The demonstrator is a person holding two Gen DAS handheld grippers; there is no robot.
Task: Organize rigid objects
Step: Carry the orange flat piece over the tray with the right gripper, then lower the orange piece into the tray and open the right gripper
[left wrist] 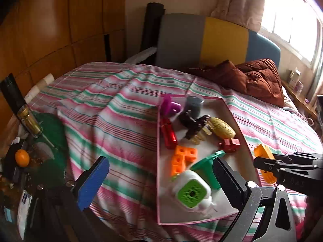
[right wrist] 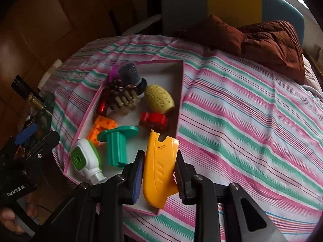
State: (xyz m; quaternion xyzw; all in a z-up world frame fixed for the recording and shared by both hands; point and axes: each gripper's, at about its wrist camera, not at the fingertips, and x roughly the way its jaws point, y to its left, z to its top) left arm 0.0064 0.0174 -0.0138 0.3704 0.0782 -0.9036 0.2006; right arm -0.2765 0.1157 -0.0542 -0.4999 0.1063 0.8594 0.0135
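A shallow pink-rimmed box (right wrist: pixel 179 92) lies on a striped bedspread (right wrist: pixel 252 121), and it holds a jumble of small rigid things. The right gripper (right wrist: pixel 159 173) has its jaws clenched on a yellow plastic piece (right wrist: pixel 159 167), which hangs over the box's near right corner (its tip points toward the far end). The left gripper (left wrist: pixel 161 179) hovers over the box's near left side with jaws released and spread wide, nothing between them.

Inside the box, from the near end: a white bottle with a green cap (right wrist: pixel 84 159), a green T-shaped peg (right wrist: pixel 116 143), an orange block (right wrist: pixel 101 127), a red car (right wrist: pixel 154 120), a yellow oval (right wrist: pixel 160 98), a red cylinder (right wrist: pixel 102 105), a dark hair clip (right wrist: pixel 121 92), a grey cup (right wrist: pixel 129 73) and a purple piece (left wrist: pixel 169 104) at the far end.

Brown pillows (right wrist: pixel 262 40) rest at the head of the bed.
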